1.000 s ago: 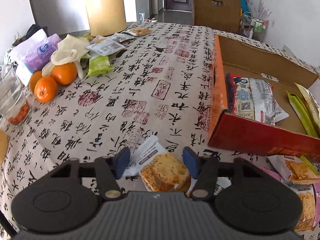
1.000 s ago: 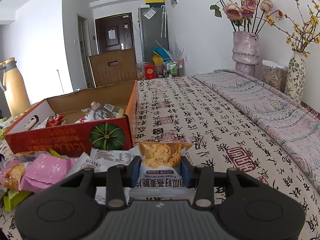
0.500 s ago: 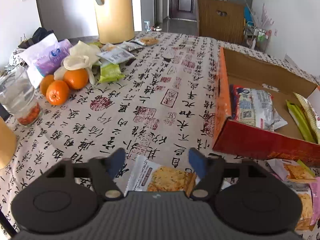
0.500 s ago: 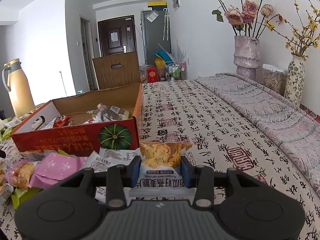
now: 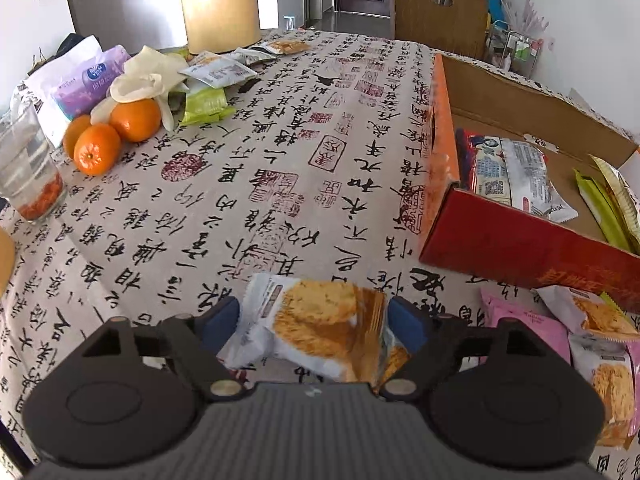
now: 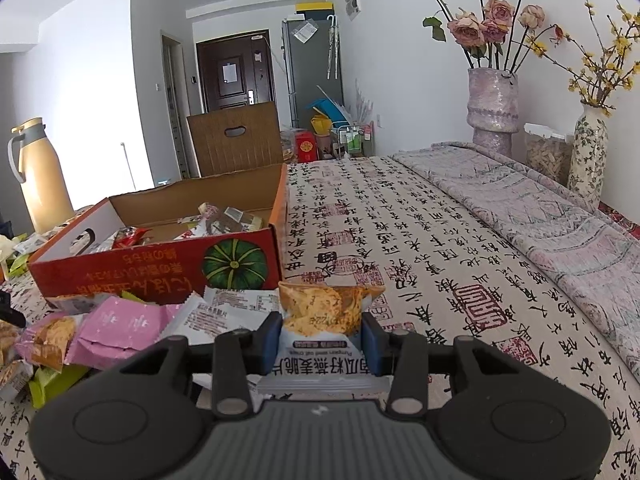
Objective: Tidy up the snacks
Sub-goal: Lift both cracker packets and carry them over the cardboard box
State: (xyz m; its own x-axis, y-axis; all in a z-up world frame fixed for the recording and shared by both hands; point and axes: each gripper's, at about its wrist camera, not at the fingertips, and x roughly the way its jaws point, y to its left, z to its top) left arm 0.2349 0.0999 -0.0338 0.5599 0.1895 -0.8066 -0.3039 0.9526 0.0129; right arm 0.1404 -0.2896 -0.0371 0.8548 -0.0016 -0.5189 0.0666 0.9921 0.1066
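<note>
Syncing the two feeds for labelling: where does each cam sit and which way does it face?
Left wrist: on the left gripper, looking down across the table; its open fingers straddle a cracker packet.
Right wrist: on the right gripper, looking level toward the door; its fingers clamp an oat crisp packet.
Shared: the red box and the yellow thermos.

The cardboard box (image 6: 160,264) is seen ahead-left of the right fingers (image 6: 270,336); loose packets (image 6: 120,328) are heaped before it.
</note>
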